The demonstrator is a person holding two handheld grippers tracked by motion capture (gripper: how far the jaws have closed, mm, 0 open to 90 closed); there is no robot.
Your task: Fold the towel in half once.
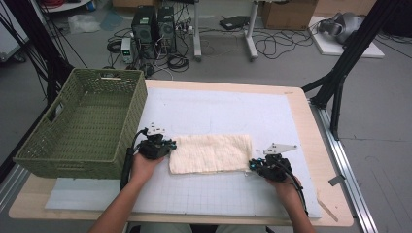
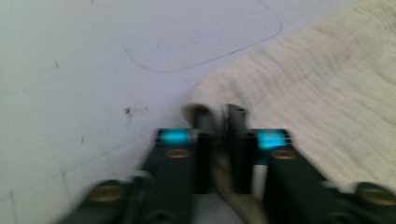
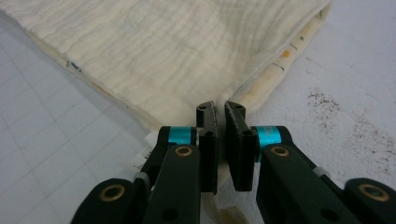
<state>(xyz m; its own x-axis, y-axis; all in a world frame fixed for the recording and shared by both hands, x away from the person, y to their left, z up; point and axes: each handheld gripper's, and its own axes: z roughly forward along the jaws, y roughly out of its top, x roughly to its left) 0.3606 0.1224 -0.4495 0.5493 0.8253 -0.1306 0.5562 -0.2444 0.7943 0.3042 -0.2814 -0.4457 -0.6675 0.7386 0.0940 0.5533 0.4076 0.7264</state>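
Low in the frame, the right hand-held gripper pinches the folded cream cloth's lower right corner; the left hand-held gripper clamps its left edge. The cloth lies mid-desk; a green basket stands at left.

Lying flat on the surface: cream crinkled cloth, folded into a wide rectangle, stretching between the left gripper and the right gripper, one corner sitting pinched in each, printed underside peeking out along the folded edge.
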